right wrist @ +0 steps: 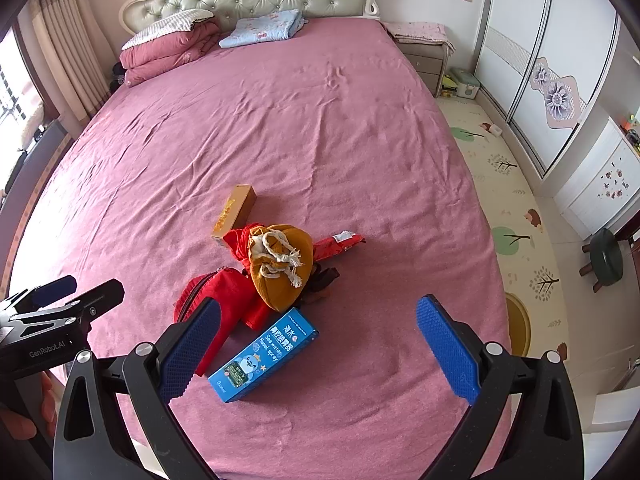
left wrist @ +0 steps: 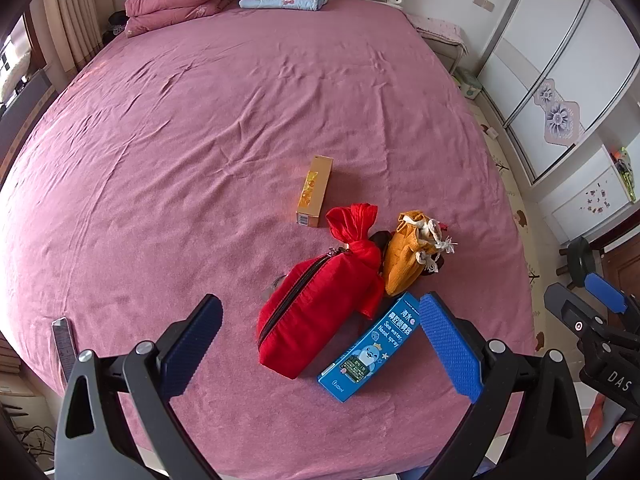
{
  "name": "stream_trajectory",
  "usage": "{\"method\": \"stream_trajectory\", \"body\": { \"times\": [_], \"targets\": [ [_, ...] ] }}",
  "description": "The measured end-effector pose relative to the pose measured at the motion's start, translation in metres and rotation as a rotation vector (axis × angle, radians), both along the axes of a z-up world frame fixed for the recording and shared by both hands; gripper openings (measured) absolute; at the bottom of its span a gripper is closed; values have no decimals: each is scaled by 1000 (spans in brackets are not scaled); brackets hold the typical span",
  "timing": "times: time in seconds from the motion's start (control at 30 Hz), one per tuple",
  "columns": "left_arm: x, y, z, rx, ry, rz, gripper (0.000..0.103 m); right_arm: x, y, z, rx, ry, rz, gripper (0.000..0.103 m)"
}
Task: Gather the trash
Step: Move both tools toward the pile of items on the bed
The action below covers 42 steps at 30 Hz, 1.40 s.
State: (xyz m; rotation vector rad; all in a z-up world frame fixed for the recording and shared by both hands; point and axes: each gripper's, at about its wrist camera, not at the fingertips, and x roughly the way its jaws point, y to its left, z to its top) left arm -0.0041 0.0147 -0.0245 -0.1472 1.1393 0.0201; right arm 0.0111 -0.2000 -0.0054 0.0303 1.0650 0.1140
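On the pink bed lie a blue nasal spray box (left wrist: pixel 370 349) (right wrist: pixel 266 355), a red zip pouch (left wrist: pixel 320 304) (right wrist: pixel 218 300), an orange drawstring bag (left wrist: pixel 408 260) (right wrist: pixel 282 266), a tan carton (left wrist: pixel 315 191) (right wrist: pixel 235 210), a red wrapper (right wrist: pixel 340 242) and a dark scrap (right wrist: pixel 324 280). My left gripper (left wrist: pixel 320 352) is open and empty, above the near bed edge, with the pouch and blue box between its fingers. My right gripper (right wrist: pixel 320 352) is open and empty, just right of the blue box; it also shows in the left wrist view (left wrist: pixel 592 312).
Folded pink quilt (right wrist: pixel 168 48) and blue blanket (right wrist: pixel 260 28) lie by the headboard. A flat grey object (left wrist: pixel 64 340) sits at the bed's left edge. A nightstand (right wrist: pixel 424 60), wardrobe (right wrist: pixel 540 60), green stool (right wrist: pixel 606 260) and play mat (right wrist: pixel 512 208) are on the right.
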Motion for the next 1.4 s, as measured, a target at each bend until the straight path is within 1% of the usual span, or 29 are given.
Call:
{"method": "stream_trajectory", "body": {
  "times": [0.7, 0.9, 1.0, 1.2, 1.4],
  "targets": [
    [3, 2, -11, 1, 29, -4, 98, 2, 3, -7, 4, 16, 7, 94],
    [6, 7, -26, 4, 57, 1, 99, 6, 5, -16, 6, 39, 21, 94],
    [8, 9, -37, -20, 80, -10, 99, 12, 6, -23, 12, 59, 30, 94],
    [11, 13, -61, -25, 105, -12, 99, 24, 17, -45, 10, 85, 65, 93],
    [17, 19, -88, -29, 128, -21, 99, 44, 28, -74, 24, 117, 84, 92]
  ]
}}
